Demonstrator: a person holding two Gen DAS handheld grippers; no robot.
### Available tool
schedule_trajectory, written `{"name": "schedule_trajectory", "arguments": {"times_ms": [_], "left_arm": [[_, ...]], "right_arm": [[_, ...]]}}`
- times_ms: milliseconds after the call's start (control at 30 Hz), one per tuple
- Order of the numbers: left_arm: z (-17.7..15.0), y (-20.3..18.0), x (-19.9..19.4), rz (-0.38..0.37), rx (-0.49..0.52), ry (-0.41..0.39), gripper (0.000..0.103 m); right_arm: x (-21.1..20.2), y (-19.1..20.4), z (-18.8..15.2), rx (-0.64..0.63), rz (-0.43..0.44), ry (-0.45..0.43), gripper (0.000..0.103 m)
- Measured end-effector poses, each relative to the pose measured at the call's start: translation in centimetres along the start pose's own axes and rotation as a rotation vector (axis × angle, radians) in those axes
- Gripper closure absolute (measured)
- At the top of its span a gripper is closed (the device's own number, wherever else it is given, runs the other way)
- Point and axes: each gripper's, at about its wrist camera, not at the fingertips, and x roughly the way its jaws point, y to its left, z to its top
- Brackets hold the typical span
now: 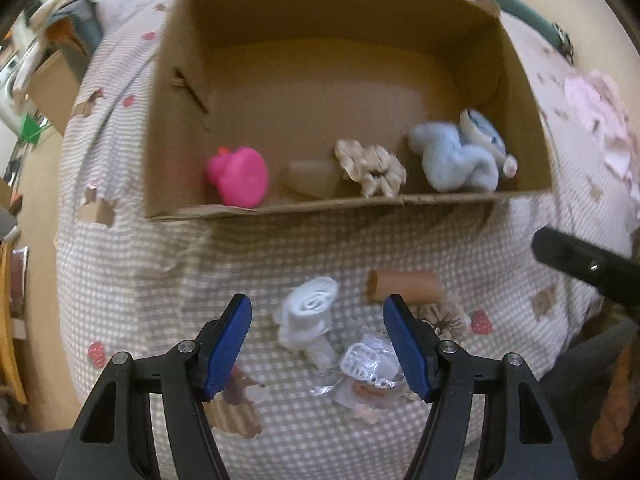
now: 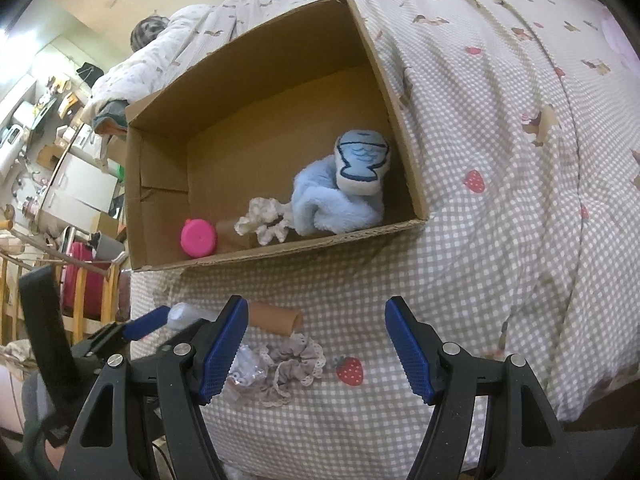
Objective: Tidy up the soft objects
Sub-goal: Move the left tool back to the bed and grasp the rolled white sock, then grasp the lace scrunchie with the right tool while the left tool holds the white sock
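Note:
A cardboard box point(image 1: 360, 8) point(image 2: 404, 128) lies on the checked bedspread. Along its near wall sit a pink rubber toy point(image 1: 238, 176) point(image 2: 198, 238), a tan block point(image 1: 314, 178), a beige scrunchie point(image 1: 370, 170) point(image 2: 262, 218) and a light blue plush point(image 1: 460, 156) point(image 2: 340, 196). In front of the box lie a rolled white cloth point(image 1: 306, 316), a brown roll point(image 1: 404, 286) point(image 2: 276, 316), a grey scrunchie point(image 2: 292, 368) point(image 1: 444, 316) and crinkled clear plastic items point(image 1: 370, 360) point(image 2: 246, 366). My left gripper point(image 1: 318, 344) hangs open just above the white cloth and the plastic. My right gripper point(image 2: 316, 346) is open over bare bedspread, right of the grey scrunchie.
The bed's near edge point(image 1: 280, 452) runs just below both grippers. A pale pink cloth point(image 1: 600, 120) lies on the bed to the right of the box. Cluttered furniture and a wooden frame point(image 2: 80, 288) stand beyond the bed's left side. The other gripper's body point(image 1: 584, 264) reaches in from the right.

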Motion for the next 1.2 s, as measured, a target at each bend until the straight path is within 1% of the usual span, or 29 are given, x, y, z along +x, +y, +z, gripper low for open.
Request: {"name": "schedule_trajectory", "arguments": {"times_ms": [67, 100, 133, 167, 200, 267, 367, 467, 600, 667, 700, 867, 967, 1100, 1133, 1200], "left_arm": [[0.0, -0.3, 1.1, 0.019, 0.011, 0.026, 0.037], [0.0, -0.3, 1.5, 0.025, 0.014, 0.038, 0.042], [0.0, -0.4, 1.9, 0.024, 0.014, 0.044, 0.048], [0.0, -0.3, 2.1, 0.014, 0.012, 0.053, 0.066], [0.1, -0.3, 2.5, 0.003, 0.011, 0.073, 0.080], [0.1, -0.2, 2.7, 0.003, 0.010, 0.076, 0.083], [0.3, -0.2, 2.2, -0.008, 0.016, 0.071, 0.090], [0.2, 0.2, 1.0, -0.011, 0.006, 0.045, 0.090], [0.1, 1.3, -1.3, 0.005, -0.025, -0.020, 0.091], [0.0, 1.8, -2.6, 0.033, -0.036, -0.057, 0.091], [0.0, 2.1, -3.4, 0.025, -0.049, -0.077, 0.091], [0.0, 3.5, -6.2, 0.036, -0.106, -0.145, 0.091], [0.0, 4.2, -7.0, 0.060, -0.129, -0.157, 0.091], [-0.2, 5.5, -6.7, 0.050, -0.163, -0.134, 0.091], [-0.1, 5.8, -6.7, 0.047, -0.168, -0.135, 0.091], [-0.1, 6.0, -6.9, 0.039, -0.173, -0.141, 0.091]], "right_arm": [[0.0, -0.3, 0.0, 0.007, -0.005, 0.001, 0.028], [-0.1, -0.4, 0.0, 0.012, -0.007, -0.001, 0.028], [-0.1, -0.5, 0.0, 0.015, -0.007, -0.002, 0.028], [-0.2, -0.6, 0.1, 0.018, -0.006, -0.004, 0.028], [-0.2, -0.7, 0.1, 0.020, -0.006, -0.005, 0.028], [-0.1, -0.7, 0.1, 0.020, -0.006, -0.004, 0.028], [0.0, -0.6, 0.1, 0.010, -0.009, -0.001, 0.028], [0.1, -0.4, 0.1, 0.003, -0.010, 0.001, 0.028], [0.2, -0.1, 0.0, -0.001, -0.016, 0.000, 0.028], [0.1, 0.0, -0.1, 0.000, -0.019, 0.000, 0.028], [0.1, 0.0, -0.3, 0.002, -0.019, 0.001, 0.028], [-0.2, 0.4, -0.9, 0.008, 0.038, 0.013, 0.028], [0.4, 0.7, -1.1, -0.001, 0.056, 0.052, 0.028], [1.9, 0.1, -1.3, 0.025, 0.072, 0.122, 0.028], [2.2, 0.1, -1.5, 0.025, 0.065, 0.135, 0.028], [2.7, 0.2, -1.6, 0.017, 0.053, 0.155, 0.035]]}}
